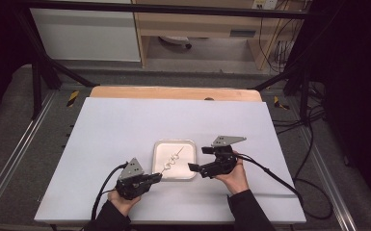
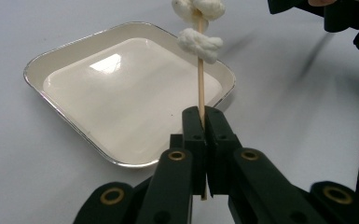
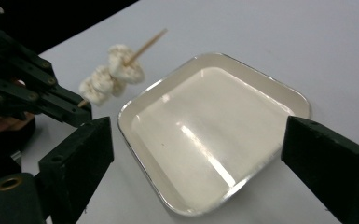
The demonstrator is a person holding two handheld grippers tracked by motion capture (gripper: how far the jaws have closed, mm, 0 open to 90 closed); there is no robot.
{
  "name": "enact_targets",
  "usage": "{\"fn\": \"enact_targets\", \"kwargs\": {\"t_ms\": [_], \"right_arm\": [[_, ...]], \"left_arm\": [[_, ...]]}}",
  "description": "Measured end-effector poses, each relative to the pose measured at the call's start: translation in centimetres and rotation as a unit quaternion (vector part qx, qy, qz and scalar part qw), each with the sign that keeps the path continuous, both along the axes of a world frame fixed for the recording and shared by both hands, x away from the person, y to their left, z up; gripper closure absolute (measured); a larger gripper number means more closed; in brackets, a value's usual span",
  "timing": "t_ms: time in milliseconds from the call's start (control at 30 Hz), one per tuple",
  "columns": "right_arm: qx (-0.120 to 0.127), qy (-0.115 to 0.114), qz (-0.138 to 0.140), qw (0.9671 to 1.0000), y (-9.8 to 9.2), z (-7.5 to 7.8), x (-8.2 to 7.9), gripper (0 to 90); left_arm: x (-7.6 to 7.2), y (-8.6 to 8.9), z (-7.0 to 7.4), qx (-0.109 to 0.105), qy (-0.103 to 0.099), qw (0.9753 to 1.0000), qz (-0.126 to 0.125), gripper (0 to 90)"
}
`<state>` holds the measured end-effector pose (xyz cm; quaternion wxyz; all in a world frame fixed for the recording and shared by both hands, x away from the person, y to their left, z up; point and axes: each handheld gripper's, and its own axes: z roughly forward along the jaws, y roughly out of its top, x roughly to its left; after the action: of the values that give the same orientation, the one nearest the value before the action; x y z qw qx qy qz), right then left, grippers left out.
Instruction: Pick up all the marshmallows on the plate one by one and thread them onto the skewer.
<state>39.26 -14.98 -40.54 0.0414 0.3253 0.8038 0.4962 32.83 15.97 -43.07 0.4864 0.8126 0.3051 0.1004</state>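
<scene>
Left fingers [image 2: 204, 126] clamp a skewer [image 2: 200, 84] loaded with white pieces [image 2: 199, 43] over the tray [image 2: 74, 46]; right fingers [image 3: 307, 140] wait apart beside it, stripping seemingly not begun.

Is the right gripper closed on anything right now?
No. In the right gripper view the right gripper has its jaws spread wide either side of the tray, with nothing held between them.

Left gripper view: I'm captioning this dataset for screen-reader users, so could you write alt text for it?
The left tool is shut on the lower end of a thin wooden skewer threaded with white marshmallow-like pieces, holding it upright over the near edge of an empty square metal tray on a white table. Part of the right tool shows at the top right corner.
</scene>
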Motion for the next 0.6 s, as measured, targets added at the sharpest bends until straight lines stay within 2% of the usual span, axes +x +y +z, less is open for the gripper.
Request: {"fn": "enact_targets", "kwargs": {"t_ms": [200, 300, 600], "right_arm": [[-0.015, -0.005, -0.016, 0.9997, -1.5, -0.8, -0.5, 3.2], [-0.032, -0.007, -0.021, 0.9992, -2.2, -1.2, -0.7, 0.7], [-0.055, -0.010, -0.038, 0.9977, -4.7, -2.7, -1.5, 0.6]], "left_arm": [[0.0, 0.1, 0.0, -0.003, 0.003, 1.0000, 0.001, 87.9], [0.0, 0.1, 0.0, -0.002, 0.003, 1.0000, 0.000, 87.9], [0.2, 0.2, 0.1, -0.001, 0.009, 1.0000, 0.001, 87.8]]}}
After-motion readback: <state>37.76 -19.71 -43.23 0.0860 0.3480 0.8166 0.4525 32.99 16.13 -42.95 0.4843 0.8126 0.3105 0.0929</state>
